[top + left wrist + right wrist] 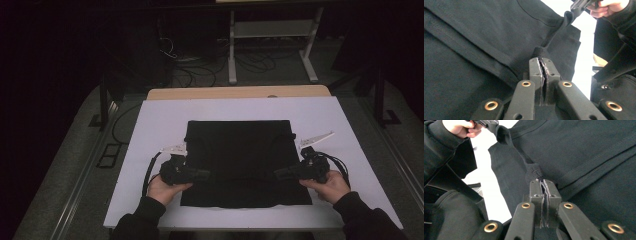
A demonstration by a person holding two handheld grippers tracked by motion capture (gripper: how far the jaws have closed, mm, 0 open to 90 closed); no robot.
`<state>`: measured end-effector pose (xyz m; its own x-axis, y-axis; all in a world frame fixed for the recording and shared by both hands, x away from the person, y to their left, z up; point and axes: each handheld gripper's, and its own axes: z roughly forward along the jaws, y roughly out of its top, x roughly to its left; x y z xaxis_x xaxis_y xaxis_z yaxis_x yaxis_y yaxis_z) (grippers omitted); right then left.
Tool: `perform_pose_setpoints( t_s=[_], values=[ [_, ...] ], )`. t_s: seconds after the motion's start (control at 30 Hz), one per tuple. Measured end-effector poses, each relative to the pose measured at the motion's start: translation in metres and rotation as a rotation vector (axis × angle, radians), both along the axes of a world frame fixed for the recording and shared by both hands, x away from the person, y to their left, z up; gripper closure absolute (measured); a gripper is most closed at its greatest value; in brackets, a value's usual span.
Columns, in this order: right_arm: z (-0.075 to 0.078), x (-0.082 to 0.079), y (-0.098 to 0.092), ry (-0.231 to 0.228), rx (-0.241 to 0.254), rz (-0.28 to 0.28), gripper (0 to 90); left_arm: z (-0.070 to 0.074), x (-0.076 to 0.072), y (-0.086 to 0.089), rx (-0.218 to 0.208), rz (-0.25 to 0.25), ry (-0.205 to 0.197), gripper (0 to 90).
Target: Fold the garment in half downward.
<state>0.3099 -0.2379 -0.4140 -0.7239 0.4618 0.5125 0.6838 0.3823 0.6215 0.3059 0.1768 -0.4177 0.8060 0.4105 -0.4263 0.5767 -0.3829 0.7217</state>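
High view shows both grippers, left (204,175) and right (280,174), fingers pinched shut on the black T-shirt (239,150), ready to fold it across the white worktop (150,125).

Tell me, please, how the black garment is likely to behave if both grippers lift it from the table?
The black garment will probably sag between the grips: it bunches into soft folds where the left gripper and right gripper pinch it. It looks light, thin knit. It seems unlikely to slip, since both jaw pairs are shut on gathered fabric.
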Motion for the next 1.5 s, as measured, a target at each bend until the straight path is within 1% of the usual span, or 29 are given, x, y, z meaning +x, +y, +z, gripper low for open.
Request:
perform_pose_setpoints(
  t_s=[0.13,0.23,0.27,0.37,0.57,0.97,1.27,1.4,1.5],
  values=[
    [-0.001,-0.004,0.002,0.003,-0.006,0.015,85.7,0.000,-0.002,0.001,0.009,-0.008,0.000,86.1],
    [-0.001,-0.007,0.003,0.005,-0.009,0.018,85.7,0.000,-0.004,0.001,0.005,-0.011,-0.003,86.1],
    [-0.001,-0.008,0.003,-0.001,-0.012,0.022,85.7,0.000,-0.005,0.001,0.008,-0.015,-0.005,86.1],
    [-0.001,-0.011,0.004,0.000,-0.013,0.029,85.7,0.001,-0.008,0.001,0.011,-0.025,-0.008,86.1],
    [-0.001,-0.016,0.005,-0.002,-0.021,0.041,85.6,0.001,-0.014,0.000,0.013,-0.041,-0.004,86.1],
    [-0.002,-0.023,0.007,0.012,-0.036,0.066,85.6,0.000,-0.023,-0.003,0.045,-0.082,0.008,86.1],
    [-0.003,-0.029,0.009,0.019,-0.047,0.090,85.5,-0.003,-0.026,-0.002,0.060,-0.084,0.020,86.0],
    [-0.004,-0.031,0.011,0.022,-0.061,0.098,85.3,-0.004,-0.026,-0.003,0.076,-0.091,0.023,85.9],
    [-0.004,-0.032,0.011,0.021,-0.062,0.104,85.3,-0.004,-0.027,-0.003,0.080,-0.095,0.025,85.9]
  ],
)
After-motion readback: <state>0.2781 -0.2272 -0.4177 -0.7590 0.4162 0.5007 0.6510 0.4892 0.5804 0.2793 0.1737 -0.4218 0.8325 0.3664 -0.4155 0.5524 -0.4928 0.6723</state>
